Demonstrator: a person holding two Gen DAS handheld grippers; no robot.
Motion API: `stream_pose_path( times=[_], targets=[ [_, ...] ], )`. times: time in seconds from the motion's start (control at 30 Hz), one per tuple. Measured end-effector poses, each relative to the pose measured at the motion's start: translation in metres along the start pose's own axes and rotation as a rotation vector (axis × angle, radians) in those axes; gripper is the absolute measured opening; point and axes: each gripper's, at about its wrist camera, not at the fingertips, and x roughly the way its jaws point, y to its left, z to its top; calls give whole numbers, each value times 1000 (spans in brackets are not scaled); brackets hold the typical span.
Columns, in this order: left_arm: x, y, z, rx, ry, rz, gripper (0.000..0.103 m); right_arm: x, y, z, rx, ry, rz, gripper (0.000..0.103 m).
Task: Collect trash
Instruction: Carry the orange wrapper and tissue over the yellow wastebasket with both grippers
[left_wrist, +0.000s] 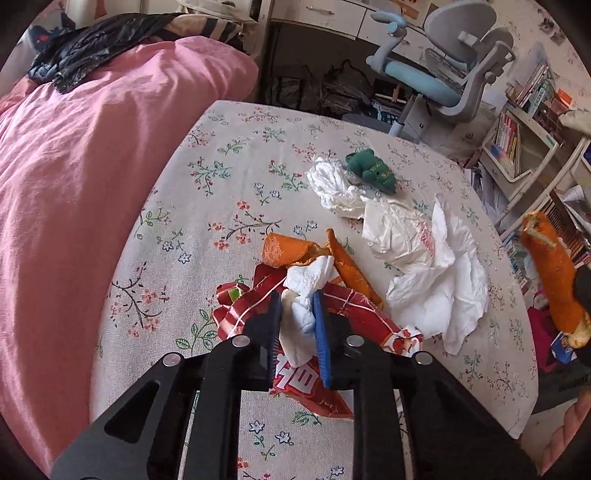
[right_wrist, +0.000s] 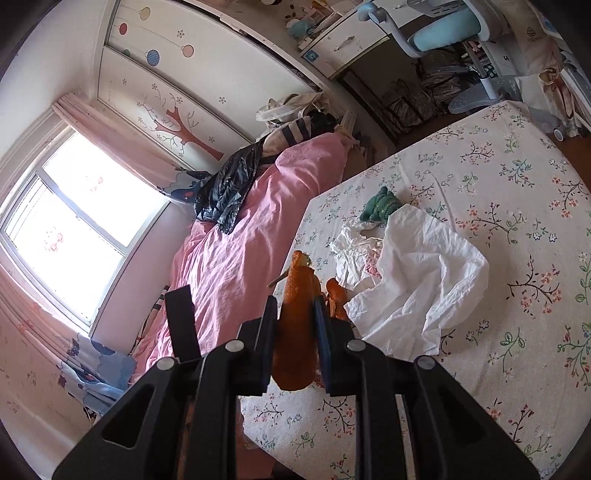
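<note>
On the floral bedsheet (left_wrist: 229, 177) lies a heap of trash. My left gripper (left_wrist: 297, 306) is shut on a crumpled white tissue (left_wrist: 301, 295) that lies on a torn red wrapper (left_wrist: 332, 373). Orange peel pieces (left_wrist: 288, 251) lie just beyond it. More white tissues and a thin plastic bag (left_wrist: 424, 258) spread to the right. My right gripper (right_wrist: 295, 314) is shut on a long strip of orange peel (right_wrist: 297, 332), held above the bed; the same orange peel strip (left_wrist: 554, 277) shows at the right edge of the left wrist view. A large white tissue (right_wrist: 417, 273) lies beyond it.
A small green plush toy (left_wrist: 373, 171) sits at the far side of the tissues. A pink duvet (left_wrist: 92, 184) with a black plastic bag (left_wrist: 92, 48) on it fills the left. A grey and blue desk chair (left_wrist: 443, 74) and a bookshelf (left_wrist: 517, 147) stand past the bed.
</note>
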Motion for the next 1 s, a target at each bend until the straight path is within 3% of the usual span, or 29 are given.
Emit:
stream_pose_path(
  times=[0.27,0.63,1.0],
  targets=[
    [-47,-2,5,-26,-121,-44,17,1,4,-1,-32,0,-11,21],
    [-105,-6,-21,-63,-247,-53,17,9,10,-12,-94,26,-54,21],
    [-136,5,-61,-85,-242,-60,17,-7,38,-37,-176,1,-66,21]
  ],
)
